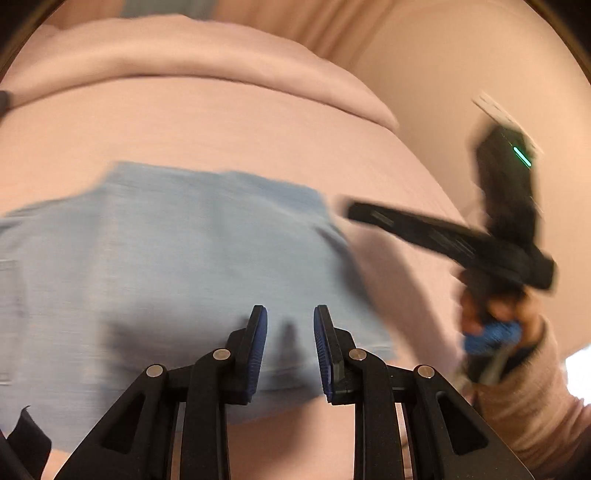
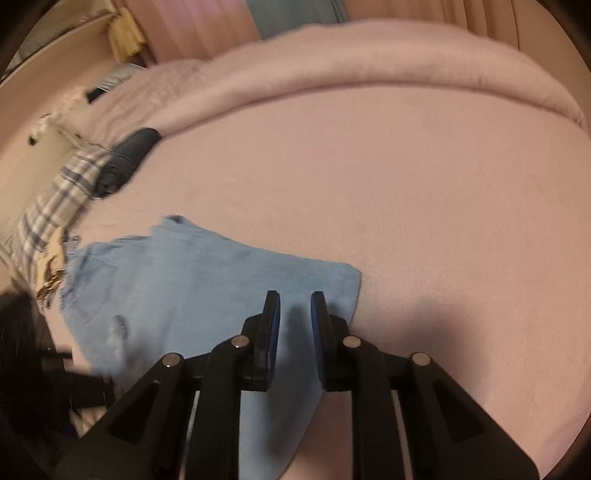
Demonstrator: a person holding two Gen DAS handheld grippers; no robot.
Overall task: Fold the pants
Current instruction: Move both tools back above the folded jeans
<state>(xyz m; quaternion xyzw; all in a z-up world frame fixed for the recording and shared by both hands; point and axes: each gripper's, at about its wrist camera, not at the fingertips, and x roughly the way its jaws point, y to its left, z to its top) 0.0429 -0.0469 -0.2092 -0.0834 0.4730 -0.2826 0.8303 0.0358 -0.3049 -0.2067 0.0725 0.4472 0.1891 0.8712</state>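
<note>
Nearest the lens, left gripper [image 1: 290, 321]: two black fingers with blue ribbed pads [image 1: 258, 343], parted by a clear gap, nothing between them. Directly under and ahead of its tips lies one pair of light blue denim pants [image 1: 159, 258], folded into a compact flat block; blur softens the edges. Fabric spreads mostly to this gripper's left, with the folded edge ending a little to its right.

Right gripper [image 2: 294, 306]: same build, two black fingers, blue pads [image 2: 273, 332], gap open, holding nothing. Pants [image 2: 192, 295] sit beneath and to its left; their right-hand corner lies just beyond its right fingertip. From the left wrist view this second tool [image 1: 491, 240] appears off to the right, blurred, clear of the denim, gripped by one hand [image 1: 491, 306] in a pale knit sleeve.

Under everything: one pink bedsheet [image 2: 424, 203], smooth. Far ahead of both grippers, one thick pink rolled blanket [image 2: 369, 62] runs across the bed. Far left of the right gripper: one dark rolled garment [image 2: 125, 162], touching one plaid blue-and-white cloth [image 2: 55, 206]. Pink curtains [image 2: 199, 26] behind the blanket.
</note>
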